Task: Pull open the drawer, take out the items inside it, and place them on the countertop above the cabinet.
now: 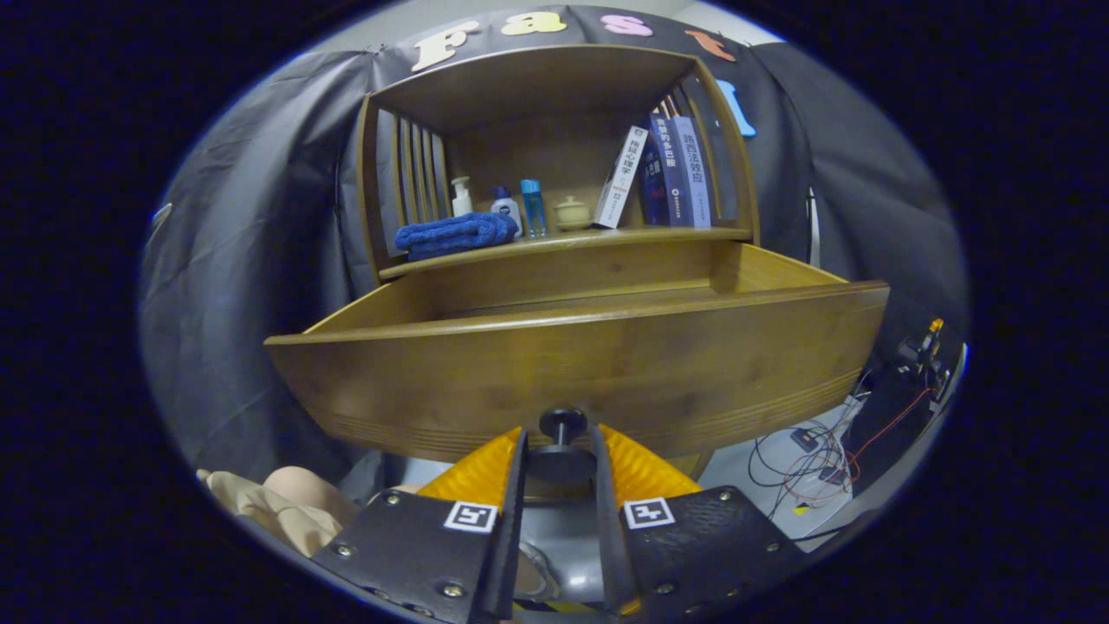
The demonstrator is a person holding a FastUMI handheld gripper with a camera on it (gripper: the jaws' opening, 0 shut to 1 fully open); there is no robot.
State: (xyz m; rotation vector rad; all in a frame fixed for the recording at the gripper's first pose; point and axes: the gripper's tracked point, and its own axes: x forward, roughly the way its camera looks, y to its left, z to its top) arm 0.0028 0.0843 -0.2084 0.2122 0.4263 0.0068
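I see the tall brown wooden cabinet [554,173] dead ahead, filling 12 o'clock beyond my fingers. Its wide wooden drawer [580,364] is pulled out toward me; I only get the front panel and the top rim, so I cannot tell what lies inside.

Countertop [572,243] runs above the drawer, under the open shelf bay. On it, from 11 o'clock across to 1 o'clock:
- folded blue towel [455,234], at the front
- white pump bottle [461,196], behind the towel
- white bottle with blue cap [505,205], beside it
- clear blue bottle [532,208]
- small cream lidded jar [571,212]
- row of books [663,173], first one leaning, the rest upright

Tangle of cables [810,459] on the floor at 4 o'clock. Someone's beige-clad knee [290,507] at 8 o'clock.

My gripper [560,451] sits at 6 o'clock, right at the dark round drawer knob [563,425]. Jaws are narrowed to about knob width, with the knob between the fingers. Both appear to touch it, but I cannot tell if they're firmly clamped.
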